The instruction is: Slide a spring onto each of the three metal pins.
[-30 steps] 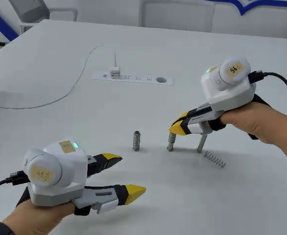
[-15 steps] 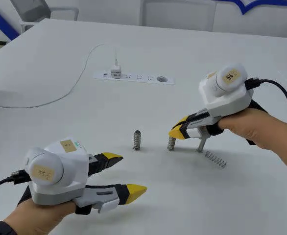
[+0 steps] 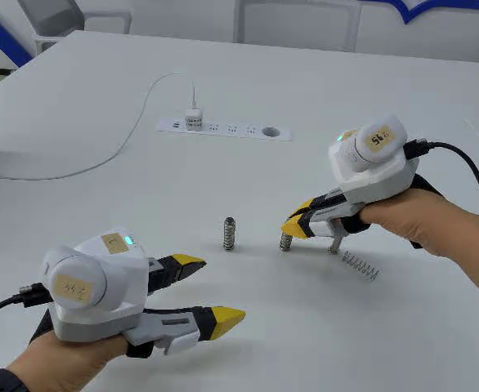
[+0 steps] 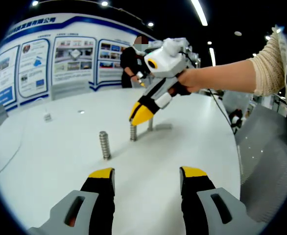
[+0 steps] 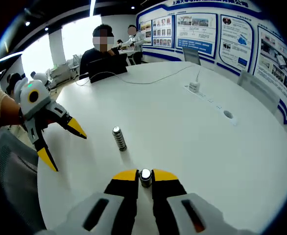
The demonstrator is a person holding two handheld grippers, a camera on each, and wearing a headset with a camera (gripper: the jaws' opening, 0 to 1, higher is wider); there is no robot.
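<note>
Lowering slightly, right gripper [image 3: 293, 228] is clamping the upright middle pin [image 5: 145, 176]; left gripper [image 3: 212, 287] is hovering, jaws apart, over the white counter [image 3: 141, 188].

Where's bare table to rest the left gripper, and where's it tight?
Free: the white tabletop between the white power strip and the open left gripper, left of the spring-wrapped metal pin. Crowded: around the right gripper, shut on the second sprung pin, with the bare metal pin and loose coil spring beside it.
</note>
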